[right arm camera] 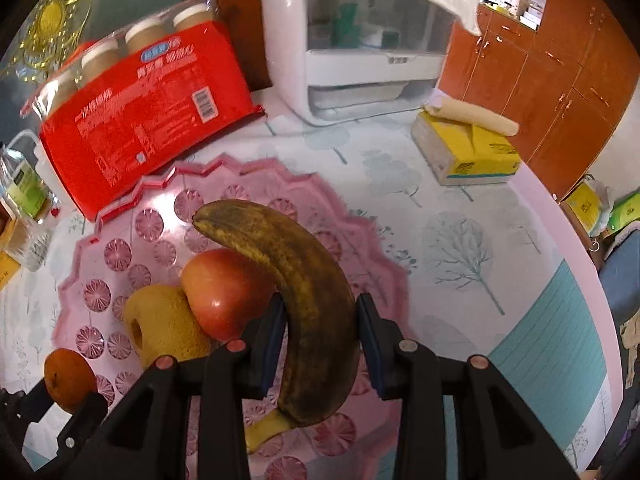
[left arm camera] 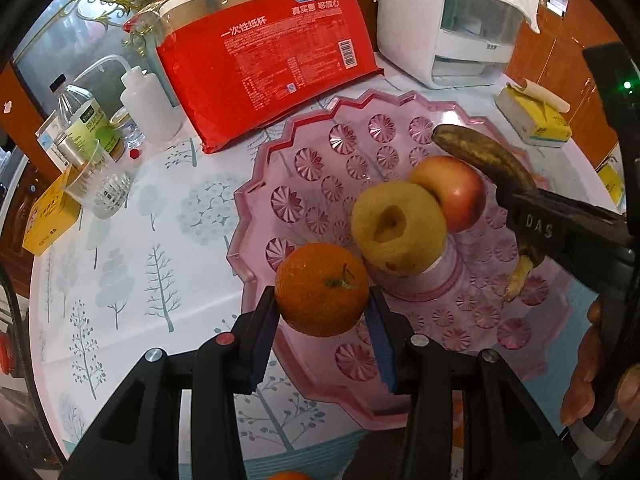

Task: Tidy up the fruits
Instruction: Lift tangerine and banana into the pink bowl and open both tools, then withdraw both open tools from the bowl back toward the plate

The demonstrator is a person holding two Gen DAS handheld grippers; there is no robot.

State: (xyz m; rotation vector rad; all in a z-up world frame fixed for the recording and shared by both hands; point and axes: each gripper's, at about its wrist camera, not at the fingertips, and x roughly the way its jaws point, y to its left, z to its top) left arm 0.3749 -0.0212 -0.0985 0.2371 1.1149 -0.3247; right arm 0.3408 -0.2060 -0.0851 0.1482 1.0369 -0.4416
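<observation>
My left gripper [left arm camera: 322, 300] is clamped on the orange [left arm camera: 322, 289], holding it over the near rim of the pink tray [left arm camera: 280, 152]. My right gripper [right arm camera: 320, 320] pinches the brown banana [right arm camera: 296, 280] above the tray, beside the apple [right arm camera: 224, 292] and the yellow pear [right arm camera: 164, 324] resting at its middle.

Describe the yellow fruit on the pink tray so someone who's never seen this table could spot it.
Find the pink scalloped tray in front of the red pack of paper cups. At its middle two fruits touch; the yellow fruit sits beside the red apple. It alone is dull yellow, rough-skinned, with a deep hollow.
</observation>
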